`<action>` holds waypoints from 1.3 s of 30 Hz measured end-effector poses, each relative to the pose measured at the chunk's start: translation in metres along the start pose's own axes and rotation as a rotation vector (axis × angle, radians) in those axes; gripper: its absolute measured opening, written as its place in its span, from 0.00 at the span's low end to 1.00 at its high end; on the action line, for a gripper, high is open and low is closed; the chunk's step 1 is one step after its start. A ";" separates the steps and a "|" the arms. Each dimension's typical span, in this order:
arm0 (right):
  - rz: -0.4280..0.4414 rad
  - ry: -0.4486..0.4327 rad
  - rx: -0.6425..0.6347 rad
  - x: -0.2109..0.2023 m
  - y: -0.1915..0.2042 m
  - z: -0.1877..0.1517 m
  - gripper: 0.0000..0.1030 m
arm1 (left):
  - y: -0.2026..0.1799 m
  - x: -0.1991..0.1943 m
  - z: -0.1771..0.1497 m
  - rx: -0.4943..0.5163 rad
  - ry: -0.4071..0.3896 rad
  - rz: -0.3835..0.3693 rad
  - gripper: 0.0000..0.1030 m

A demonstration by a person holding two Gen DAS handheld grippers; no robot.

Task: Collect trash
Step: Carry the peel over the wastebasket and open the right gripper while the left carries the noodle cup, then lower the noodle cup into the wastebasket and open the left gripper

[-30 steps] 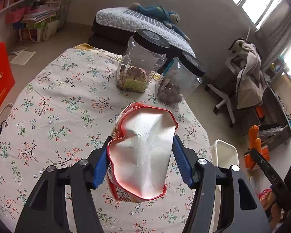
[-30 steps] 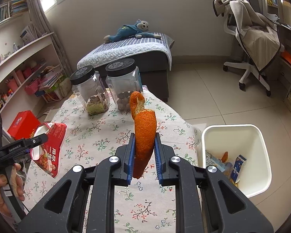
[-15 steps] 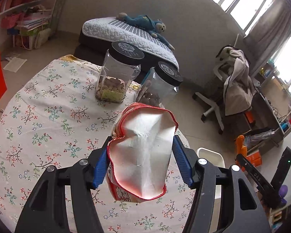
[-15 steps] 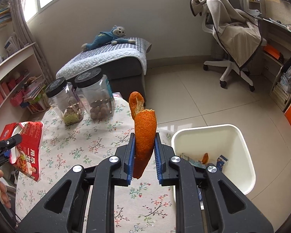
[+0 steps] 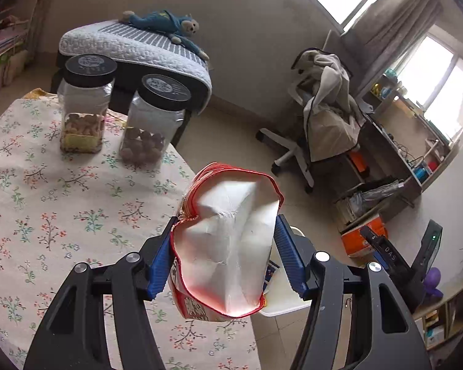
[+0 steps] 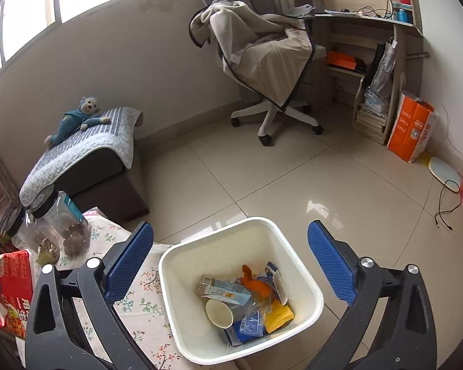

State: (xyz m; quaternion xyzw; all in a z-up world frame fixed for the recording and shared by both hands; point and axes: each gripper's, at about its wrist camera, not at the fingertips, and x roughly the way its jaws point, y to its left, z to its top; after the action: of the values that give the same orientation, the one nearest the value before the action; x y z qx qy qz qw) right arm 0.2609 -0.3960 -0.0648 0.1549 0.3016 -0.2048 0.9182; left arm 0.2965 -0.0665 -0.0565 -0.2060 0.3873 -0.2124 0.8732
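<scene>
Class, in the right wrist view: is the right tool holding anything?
No. The right tool stands wide open and empty above the white bin.

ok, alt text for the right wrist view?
Open right gripper above a white bin holding orange peel, a paper cup and wrappers. Flowered table at left; draped office chair behind.

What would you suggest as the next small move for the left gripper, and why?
Probably carry the red snack bag sideways over the white bin before releasing. The left gripper clamps it above the table edge; the right gripper, jaws just opened, is empty over the bin.
</scene>
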 end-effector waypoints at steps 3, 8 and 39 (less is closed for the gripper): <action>-0.041 -0.010 0.026 -0.003 -0.022 0.004 0.93 | -0.039 0.024 -0.006 0.030 0.029 -0.047 0.59; -0.098 -0.026 0.111 -0.009 -0.068 0.011 0.93 | -0.102 0.063 -0.014 0.090 0.076 -0.105 0.59; 0.026 -0.342 -0.088 -0.150 0.019 -0.014 0.93 | -0.109 -0.099 -0.031 0.348 -0.397 0.487 0.94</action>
State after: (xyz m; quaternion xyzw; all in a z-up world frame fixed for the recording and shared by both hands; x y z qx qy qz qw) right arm 0.1532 -0.3318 0.0201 0.0810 0.1475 -0.2031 0.9646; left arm 0.1890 -0.1096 0.0395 0.0067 0.2060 -0.0168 0.9784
